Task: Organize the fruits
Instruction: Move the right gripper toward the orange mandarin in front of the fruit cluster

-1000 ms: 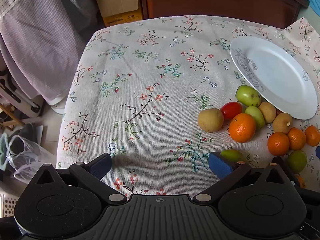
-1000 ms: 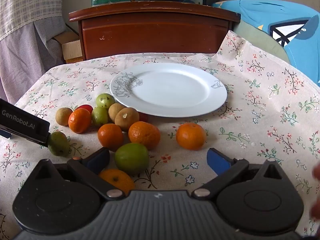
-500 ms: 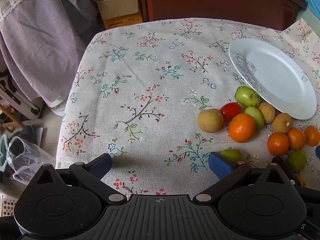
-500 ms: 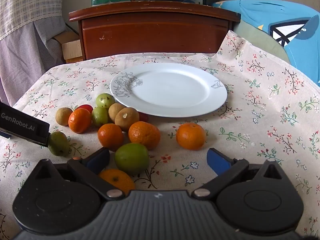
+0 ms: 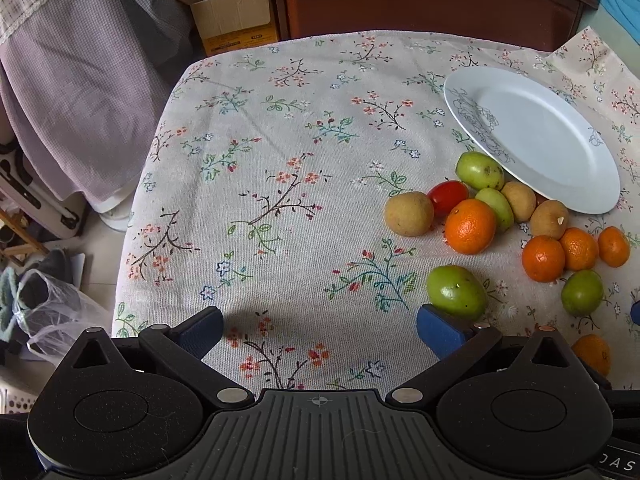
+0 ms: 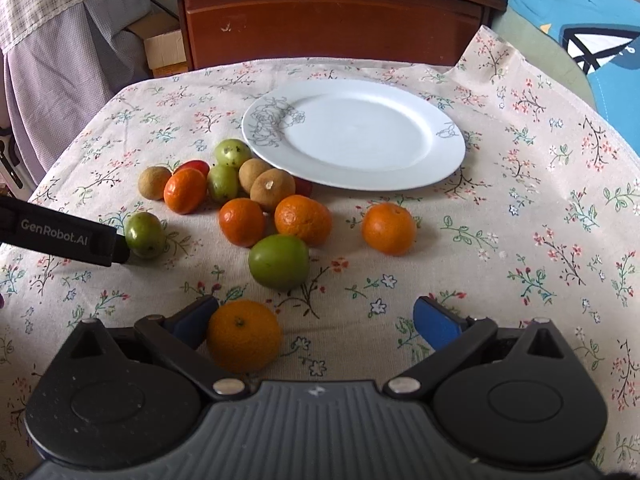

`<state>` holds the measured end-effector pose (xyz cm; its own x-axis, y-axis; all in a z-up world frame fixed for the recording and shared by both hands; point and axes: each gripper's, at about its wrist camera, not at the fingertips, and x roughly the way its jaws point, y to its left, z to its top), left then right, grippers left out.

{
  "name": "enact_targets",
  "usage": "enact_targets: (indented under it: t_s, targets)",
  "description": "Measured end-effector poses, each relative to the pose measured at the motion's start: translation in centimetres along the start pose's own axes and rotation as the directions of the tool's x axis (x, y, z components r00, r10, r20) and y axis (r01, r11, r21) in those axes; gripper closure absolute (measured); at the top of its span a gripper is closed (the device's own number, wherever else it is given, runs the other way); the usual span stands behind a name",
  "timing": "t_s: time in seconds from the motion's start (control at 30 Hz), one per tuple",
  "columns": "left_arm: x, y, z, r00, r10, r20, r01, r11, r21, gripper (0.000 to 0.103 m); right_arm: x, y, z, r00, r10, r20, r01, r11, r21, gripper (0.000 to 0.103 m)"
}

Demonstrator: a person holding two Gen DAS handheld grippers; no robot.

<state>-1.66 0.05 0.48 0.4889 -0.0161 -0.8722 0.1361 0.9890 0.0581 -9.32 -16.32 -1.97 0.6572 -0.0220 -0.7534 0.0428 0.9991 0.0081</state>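
A white plate [image 6: 360, 136] lies empty on the floral tablecloth [image 6: 520, 240]; it also shows in the left wrist view [image 5: 536, 136]. Several oranges, green fruits, brown fruits and a red tomato [image 5: 448, 197] lie loose in front of it. My right gripper [image 6: 316, 320] is open above the cloth, with an orange [image 6: 243, 335] just inside its left finger. A green fruit [image 6: 279, 261] lies ahead of it. My left gripper [image 5: 320, 326] is open and empty; a green fruit [image 5: 456, 292] sits just beyond its right finger. The left gripper's finger [image 6: 64, 236] shows beside that fruit [image 6: 145, 235].
A dark wooden headboard [image 6: 332, 20] stands behind the table. A cardboard box [image 5: 234, 20] and hanging purple cloth [image 5: 80, 92] are at the far left, with clutter and a plastic bag [image 5: 48, 312] on the floor. A blue cushion [image 6: 580, 40] is at the right.
Both grippers have drawn back and up a little, so more of the table and fruit shows. The orange near the right gripper's left finger is now in fuller view.
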Motion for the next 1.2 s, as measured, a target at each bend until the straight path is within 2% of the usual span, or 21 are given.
enact_targets:
  t_s: [0.37, 0.57, 0.77, 1.03, 1.2]
  targets:
    - [-0.9, -1.4, -1.6, 1.0, -0.008, -0.008, 0.008, 0.999, 0.048, 0.0, -1.0, -0.3, -0.3, 0.996, -0.04, -0.077, 0.043, 0.998, 0.048, 0.001]
    - [-0.7, -0.8, -1.8, 0.999, -0.034, -0.024, 0.034, 0.999, 0.012, 0.0, -0.9, -0.2, 0.3, 0.99, -0.051, -0.13, 0.059, 0.997, 0.059, 0.001]
    - [-0.8, -1.0, -2.0, 0.998, -0.047, -0.037, 0.048, 0.999, 0.026, 0.0, -0.5, -0.2, 1.2, 0.978, -0.062, -0.2, 0.079, 0.994, 0.076, 0.001]
    - [-0.7, -1.1, -2.0, 0.998, -0.037, -0.049, 0.037, 0.999, 0.009, 0.0, 0.4, -0.6, 2.4, 0.958, -0.041, -0.284, 0.061, 0.996, 0.06, 0.0]
    - [-0.7, -1.1, -1.8, 0.997, -0.04, -0.067, 0.042, 0.999, 0.019, 0.0, 0.5, -0.8, 2.5, 0.959, -0.026, -0.282, 0.039, 0.998, 0.04, 0.0]
